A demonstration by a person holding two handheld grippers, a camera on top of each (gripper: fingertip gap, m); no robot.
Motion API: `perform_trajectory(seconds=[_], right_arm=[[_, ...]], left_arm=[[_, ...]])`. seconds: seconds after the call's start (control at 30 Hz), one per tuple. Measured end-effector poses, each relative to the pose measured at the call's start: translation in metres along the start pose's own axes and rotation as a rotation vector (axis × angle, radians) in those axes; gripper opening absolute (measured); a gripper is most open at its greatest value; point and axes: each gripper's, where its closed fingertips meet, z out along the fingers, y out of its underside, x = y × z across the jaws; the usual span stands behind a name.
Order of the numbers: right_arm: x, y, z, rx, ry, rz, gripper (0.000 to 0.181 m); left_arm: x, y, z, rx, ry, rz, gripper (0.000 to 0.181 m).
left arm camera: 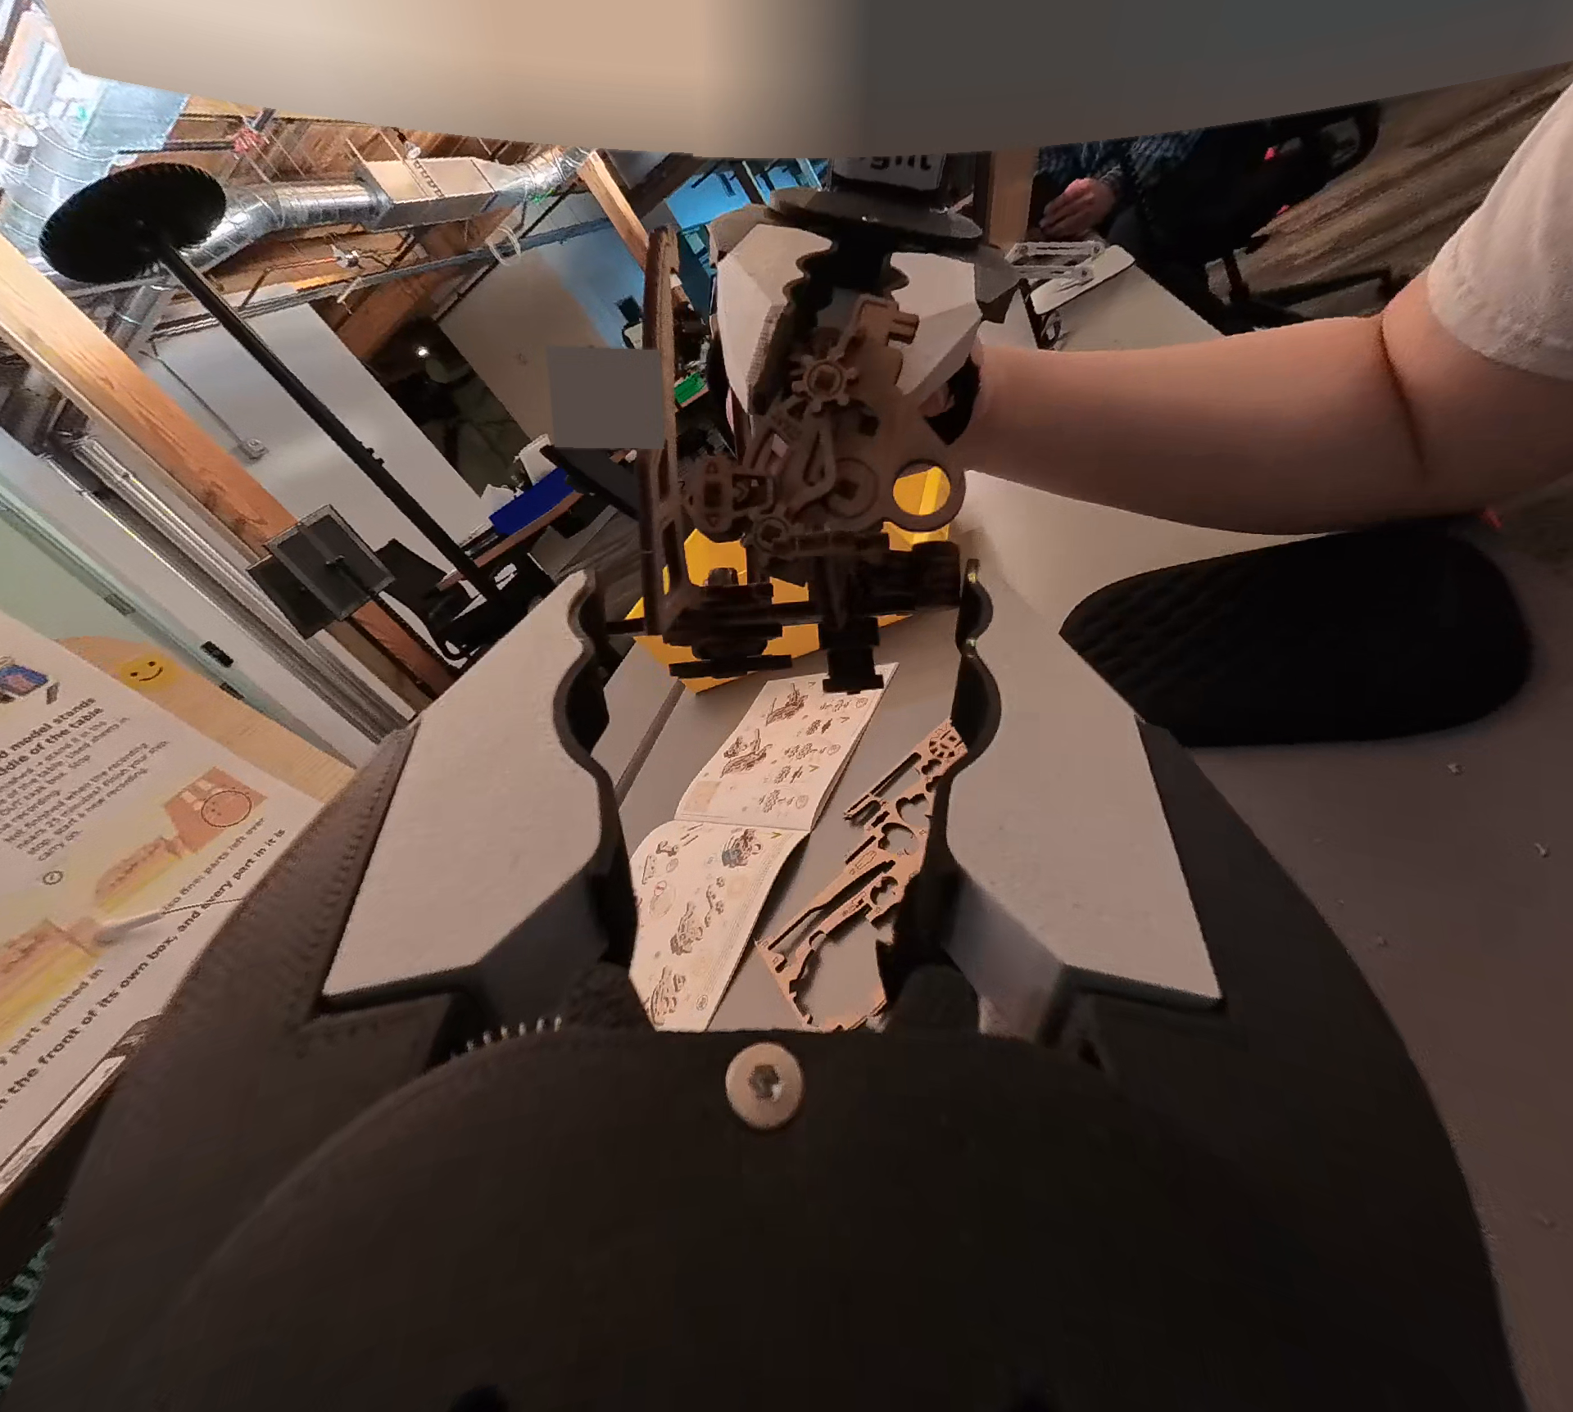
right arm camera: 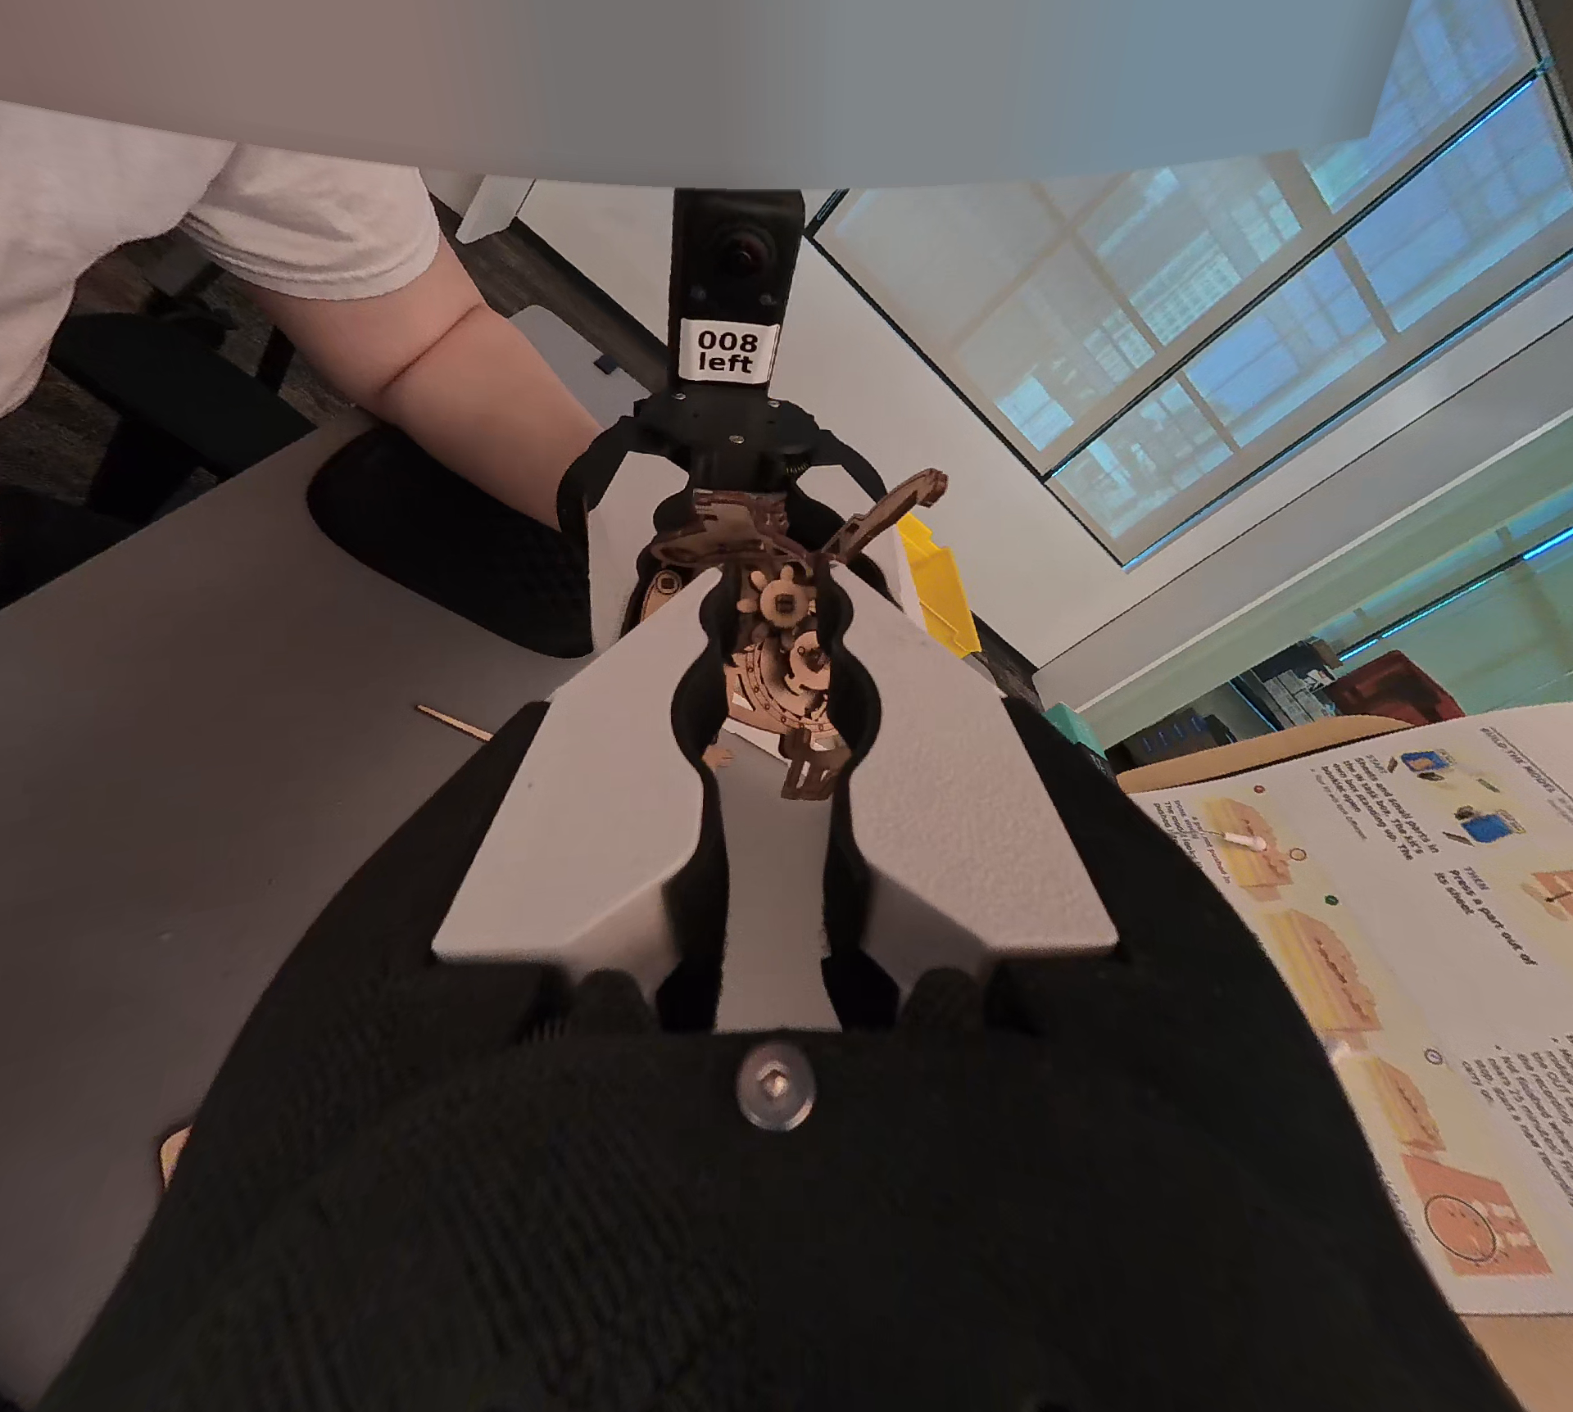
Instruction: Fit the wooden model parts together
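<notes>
A dark wooden gear model (left arm camera: 817, 469) hangs in the air between both grippers, above the grey table (left arm camera: 1362, 903). My left gripper (left arm camera: 779, 597) has its fingers wide apart, shut on the model's broad base. My right gripper (left arm camera: 838, 341) comes in from the far side and is shut on the model's upper gear plate. In the right wrist view my right gripper (right arm camera: 773, 588) pinches the model (right arm camera: 783, 673) at a small gear. The left gripper (right arm camera: 740, 520) faces it from behind the model. A curved wooden arm (right arm camera: 894, 512) sticks out to the upper right.
An open instruction booklet (left arm camera: 766, 801) and a punched-out wooden sheet (left arm camera: 885, 861) lie on the table below the model. A yellow bin (left arm camera: 732, 580) stands behind. A printed poster (right arm camera: 1404, 988) lies at the side. There is a black pad (left arm camera: 1294, 648), a thin wooden stick (right arm camera: 451, 720) and a person's arm (left arm camera: 1192, 418). Both grippers' tips are close together, under 4 cm apart.
</notes>
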Motion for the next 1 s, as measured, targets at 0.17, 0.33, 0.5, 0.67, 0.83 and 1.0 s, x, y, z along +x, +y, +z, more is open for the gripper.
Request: perform_trajectory(seconds=[0.17,0.33,0.5,0.67,0.83,1.0], right_arm=[[0.000,0.003,-0.002,-0.017,0.008,-0.012,0.016],[0.004,0.010,-0.002,-0.070,0.051,-0.054,0.022],[0.003,0.022,-0.004,-0.175,0.065,-0.110,0.033],[0.003,0.016,-0.007,-0.268,0.106,-0.207,0.047],[0.000,0.006,0.003,-0.365,0.143,-0.322,0.049],[-0.002,0.012,0.008,-0.450,0.147,-0.302,0.048]], left_arm=[[-0.001,0.000,-0.001,-0.019,-0.020,0.079,0.079],[-0.005,0.001,-0.003,-0.107,-0.084,0.276,0.079],[-0.012,-0.001,-0.005,-0.135,-0.133,0.320,0.079],[-0.022,-0.003,-0.010,-0.171,-0.181,0.366,0.079],[-0.022,-0.001,-0.009,-0.206,-0.170,0.363,0.079],[-0.023,-0.002,-0.009,-0.192,-0.166,0.331,0.078]])
